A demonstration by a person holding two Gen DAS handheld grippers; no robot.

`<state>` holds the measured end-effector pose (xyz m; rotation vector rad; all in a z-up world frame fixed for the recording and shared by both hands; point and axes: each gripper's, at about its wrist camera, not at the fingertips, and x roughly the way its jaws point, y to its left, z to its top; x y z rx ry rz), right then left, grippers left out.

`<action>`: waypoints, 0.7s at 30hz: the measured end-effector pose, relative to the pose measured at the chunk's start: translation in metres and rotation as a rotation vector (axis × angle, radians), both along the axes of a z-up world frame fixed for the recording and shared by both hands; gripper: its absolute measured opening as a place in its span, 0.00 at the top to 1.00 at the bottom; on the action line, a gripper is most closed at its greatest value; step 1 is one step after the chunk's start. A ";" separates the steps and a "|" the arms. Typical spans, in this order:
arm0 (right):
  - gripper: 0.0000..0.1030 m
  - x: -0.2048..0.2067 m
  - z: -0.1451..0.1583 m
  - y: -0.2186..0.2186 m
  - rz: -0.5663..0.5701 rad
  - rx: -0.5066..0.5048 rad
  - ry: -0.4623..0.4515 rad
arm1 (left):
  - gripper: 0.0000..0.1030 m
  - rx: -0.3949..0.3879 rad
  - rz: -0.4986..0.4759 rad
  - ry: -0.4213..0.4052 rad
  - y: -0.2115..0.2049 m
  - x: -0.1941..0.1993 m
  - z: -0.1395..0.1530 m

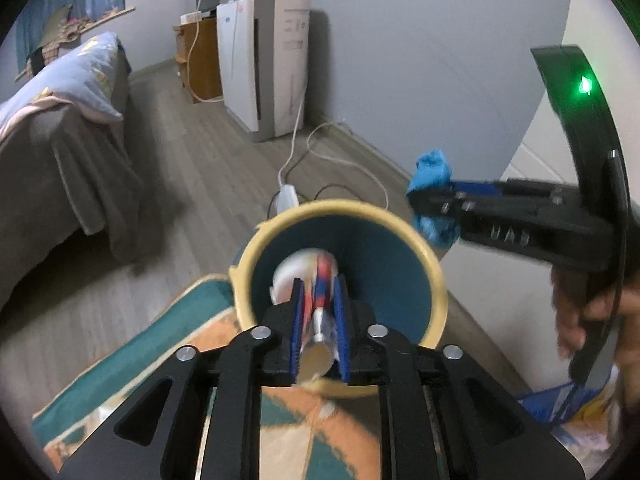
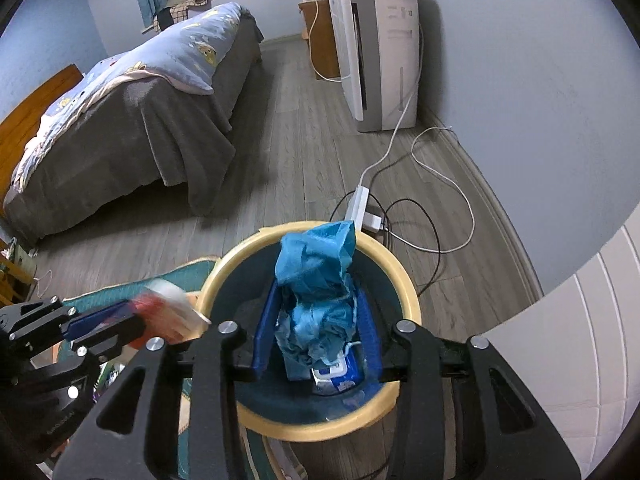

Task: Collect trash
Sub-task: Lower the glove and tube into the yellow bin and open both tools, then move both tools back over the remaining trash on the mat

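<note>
Left wrist view: the left gripper (image 1: 318,304) pinches a crumpled red, white and blue wrapper (image 1: 316,280) directly above the open bin (image 1: 434,276), whose cream rim and dark teal inside fill the middle. To the right, the right gripper (image 1: 434,196) clamps a blue wad (image 1: 432,170) just beside the rim. Both pieces look ready to drop, so I judge the collecting nearly done for these two; release is what remains. The bin stands partly on a patterned rug (image 1: 200,304); a power strip (image 1: 288,196) and loose cables lie on the floor just behind it.

Right wrist view: the right gripper (image 2: 316,312) holds the blue wad (image 2: 316,280) over the bin (image 2: 404,280), with a white-and-blue pack (image 2: 336,376) already lying at the bottom, so some trash is in. The left gripper (image 2: 152,316) comes in blurred from the left with the wrapper (image 2: 172,308) at the rim. A bed (image 2: 140,128) and a white appliance (image 2: 376,52) stand well apart. Nothing blocks the opening, though the two grippers crowd it closely.
</note>
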<state>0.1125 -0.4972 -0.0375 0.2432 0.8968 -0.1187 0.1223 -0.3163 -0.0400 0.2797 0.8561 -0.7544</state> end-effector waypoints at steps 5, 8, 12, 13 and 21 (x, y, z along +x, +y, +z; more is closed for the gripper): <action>0.37 0.002 -0.001 -0.002 -0.023 -0.015 0.003 | 0.36 -0.016 0.029 -0.030 0.005 0.002 0.004; 0.27 -0.001 0.000 -0.004 -0.022 -0.023 0.000 | 0.11 -0.024 0.062 -0.066 0.018 -0.002 0.011; 0.10 -0.007 0.003 -0.005 -0.028 -0.017 -0.008 | 0.08 -0.027 0.125 -0.077 0.038 -0.005 0.019; 0.08 -0.010 0.006 -0.003 -0.028 -0.017 -0.012 | 0.07 -0.025 0.137 -0.081 0.043 -0.004 0.021; 0.06 -0.027 0.030 0.020 -0.003 -0.041 -0.044 | 0.06 -0.017 0.228 -0.159 0.095 -0.027 0.048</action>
